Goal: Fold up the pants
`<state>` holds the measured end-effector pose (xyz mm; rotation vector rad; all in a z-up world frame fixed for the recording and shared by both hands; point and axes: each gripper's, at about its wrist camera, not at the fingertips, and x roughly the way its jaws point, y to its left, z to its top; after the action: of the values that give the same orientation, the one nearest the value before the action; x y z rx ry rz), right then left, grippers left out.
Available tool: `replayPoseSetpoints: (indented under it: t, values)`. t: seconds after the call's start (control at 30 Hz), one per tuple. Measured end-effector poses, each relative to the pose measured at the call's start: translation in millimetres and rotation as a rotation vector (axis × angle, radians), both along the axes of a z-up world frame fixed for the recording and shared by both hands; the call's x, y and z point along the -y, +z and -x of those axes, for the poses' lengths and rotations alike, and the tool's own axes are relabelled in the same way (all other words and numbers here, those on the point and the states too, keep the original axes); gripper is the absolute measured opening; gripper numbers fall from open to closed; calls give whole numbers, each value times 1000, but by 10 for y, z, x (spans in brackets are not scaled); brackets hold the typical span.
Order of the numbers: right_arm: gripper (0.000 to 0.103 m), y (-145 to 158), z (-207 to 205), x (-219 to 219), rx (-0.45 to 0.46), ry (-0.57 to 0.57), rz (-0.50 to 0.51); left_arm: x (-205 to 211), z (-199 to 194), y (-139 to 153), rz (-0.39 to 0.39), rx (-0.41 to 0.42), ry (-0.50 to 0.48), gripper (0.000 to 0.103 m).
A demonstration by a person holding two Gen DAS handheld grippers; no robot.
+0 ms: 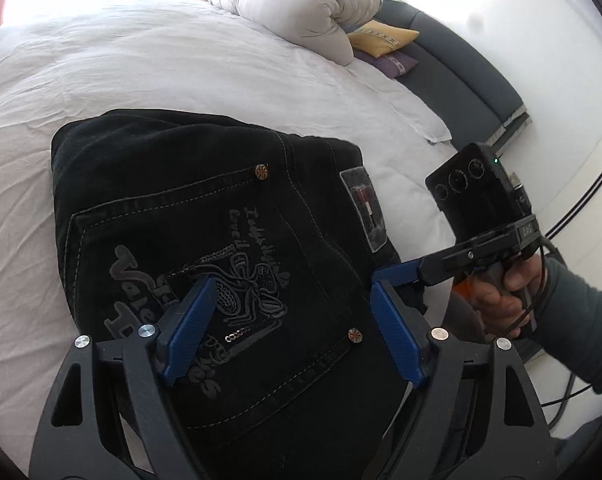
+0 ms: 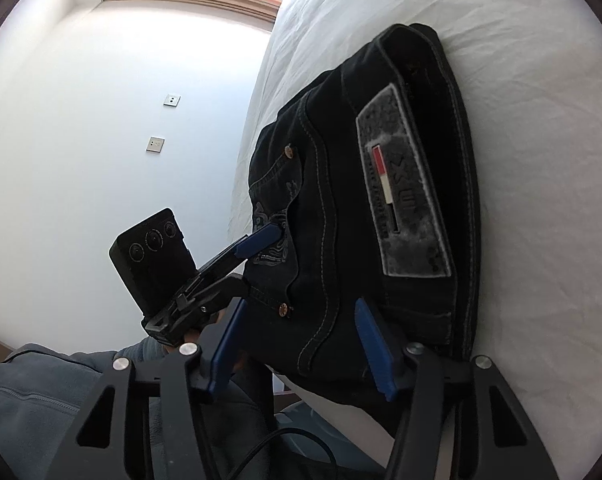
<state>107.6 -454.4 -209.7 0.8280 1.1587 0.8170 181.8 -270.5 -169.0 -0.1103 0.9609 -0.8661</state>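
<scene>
The black jeans (image 1: 205, 208) lie folded into a compact bundle on the white bed (image 1: 141, 64), back pocket with grey lettering and sequins facing up. My left gripper (image 1: 291, 292) is open, its blue fingers spread just above the pocket. My right gripper (image 2: 297, 312) is open at the waistband end of the jeans (image 2: 381, 184), near the grey leather patch (image 2: 401, 188). The right gripper also shows in the left wrist view (image 1: 405, 276), at the bundle's right edge. The left gripper also shows in the right wrist view (image 2: 257, 242), over the pocket. Neither holds cloth.
A rolled white duvet (image 1: 301, 4) lies at the far end of the bed, with a yellow cushion (image 1: 383, 38) and a purple cushion (image 1: 397, 62) on a grey bench (image 1: 473, 92) beyond. The bed edge (image 2: 257, 120) runs beside a white wall with sockets (image 2: 155, 144). Cables (image 1: 573, 216) trail at right.
</scene>
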Motion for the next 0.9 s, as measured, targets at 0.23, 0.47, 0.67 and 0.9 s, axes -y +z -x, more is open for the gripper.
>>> replayPoseSetpoints:
  t: [0.23,0.47,0.67,0.9]
  values:
    - [56,31,42,127,-8,-45,-33,112,10,-26,-56,17,14,78]
    - [57,176,259,242,-2,-73,21,88,10,36,-77,4,39,78]
    - [71,497,234,451,93,-202,132,-112,61,388,-135,10,141,80]
    - [73,293,-217,273,45,-179,280,-757,-137,395,-145,-66,429,101]
